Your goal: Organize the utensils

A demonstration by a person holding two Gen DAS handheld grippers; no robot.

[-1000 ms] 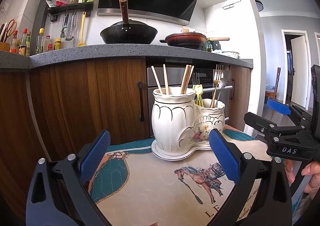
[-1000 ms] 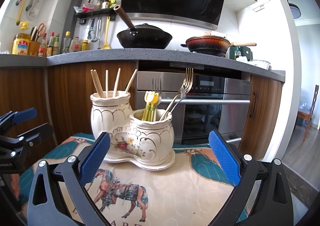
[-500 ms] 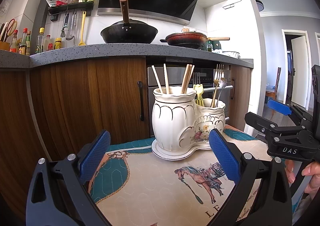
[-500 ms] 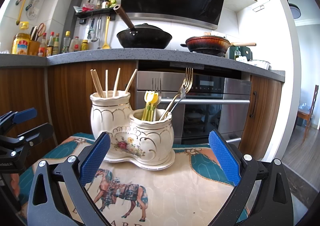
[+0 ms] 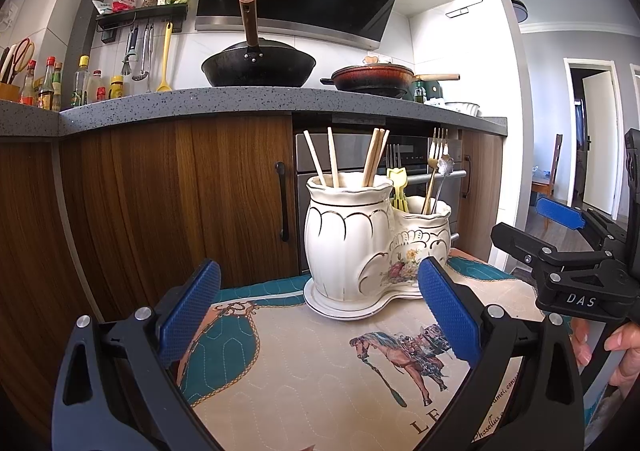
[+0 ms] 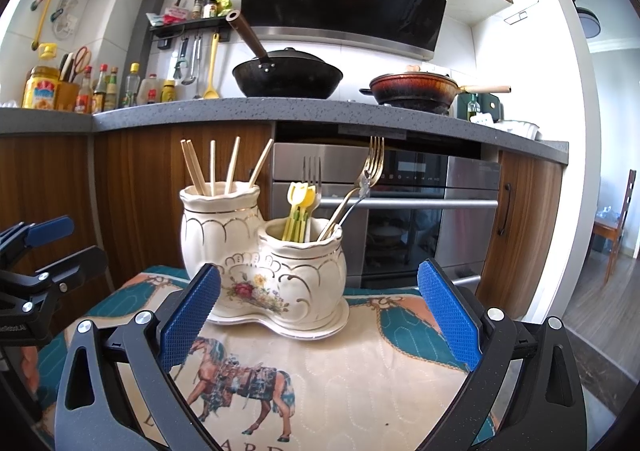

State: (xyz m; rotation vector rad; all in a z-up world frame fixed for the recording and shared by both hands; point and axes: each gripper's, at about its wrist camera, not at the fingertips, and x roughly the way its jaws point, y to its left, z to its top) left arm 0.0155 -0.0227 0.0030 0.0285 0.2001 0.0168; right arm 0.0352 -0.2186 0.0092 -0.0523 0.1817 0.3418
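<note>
A: What was seen of the left tool (image 5: 319,303)?
B: It was held low over the horse-print cloth (image 5: 312,367) on the desk, its blue pads (image 5: 191,311) spread wide apart, and nothing was gripped between them.

A: And where was the utensil holder (image 5: 372,239) found?
B: It was set on the cloth beyond both tools, apart from either. Wooden chopsticks (image 5: 352,159) were stood in its taller left pot. In the lower right pot, yellow plastic forks (image 6: 299,211) were seen beside a grey fork, and a gold fork (image 6: 360,187) was leaned to the right with a slim steel handle alongside it.

A: What of the right tool (image 6: 319,303)?
B: It too was held wide open over the cloth, with nothing caught in it. In the left wrist view it was seen at the right edge, gripped from below by a hand (image 5: 616,351).

A: And behind?
B: A black wok (image 6: 287,75) and a reddish pan (image 6: 412,89) were seen on the kitchen counter.
</note>
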